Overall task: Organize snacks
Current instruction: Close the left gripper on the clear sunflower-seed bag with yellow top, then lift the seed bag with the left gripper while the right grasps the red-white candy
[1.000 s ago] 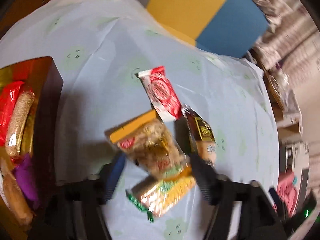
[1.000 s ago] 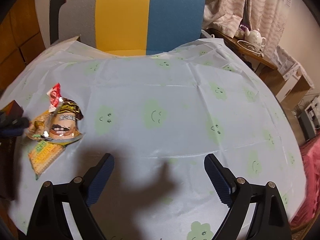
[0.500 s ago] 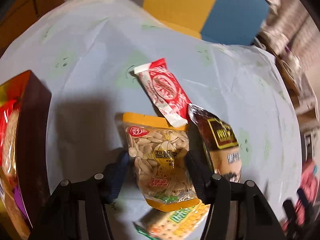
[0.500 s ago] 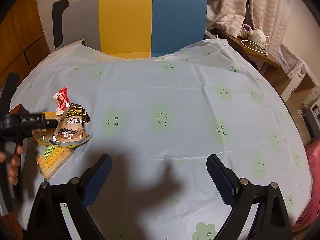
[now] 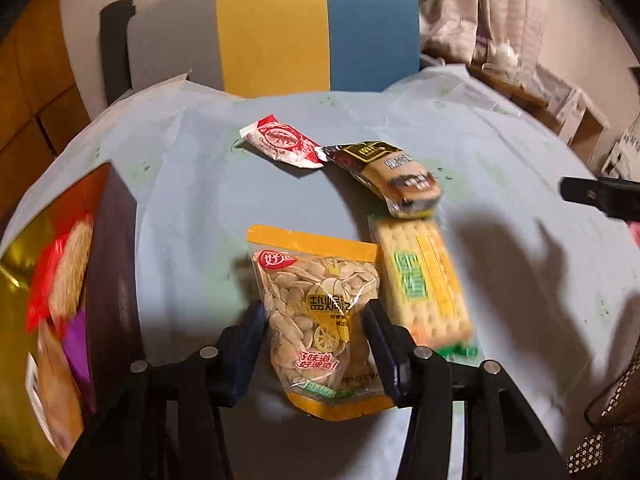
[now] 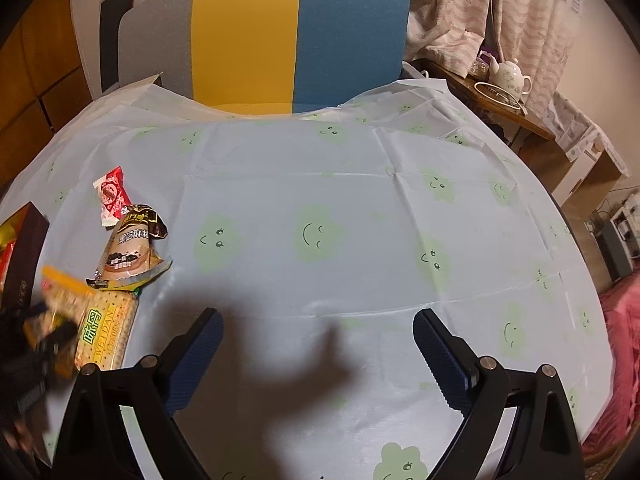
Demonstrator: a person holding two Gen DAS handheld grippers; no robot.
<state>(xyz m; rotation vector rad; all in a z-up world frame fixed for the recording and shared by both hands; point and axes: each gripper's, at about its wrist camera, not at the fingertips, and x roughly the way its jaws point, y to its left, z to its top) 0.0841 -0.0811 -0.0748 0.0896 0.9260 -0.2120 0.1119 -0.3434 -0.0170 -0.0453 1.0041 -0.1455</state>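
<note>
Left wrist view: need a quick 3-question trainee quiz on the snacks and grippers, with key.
1. True or false: the left gripper has its fingers on either side of the sunflower seed bag.
2. Which snack lies directly right of the seed bag? A) red candy wrapper B) yellow cracker pack C) brown sesame snack pack
3. Fill in: the right gripper is ____ and holds nothing.

Key: 1 true; 2 B; 3 open. Extra note: the dark box at the left already has snacks in it.
</note>
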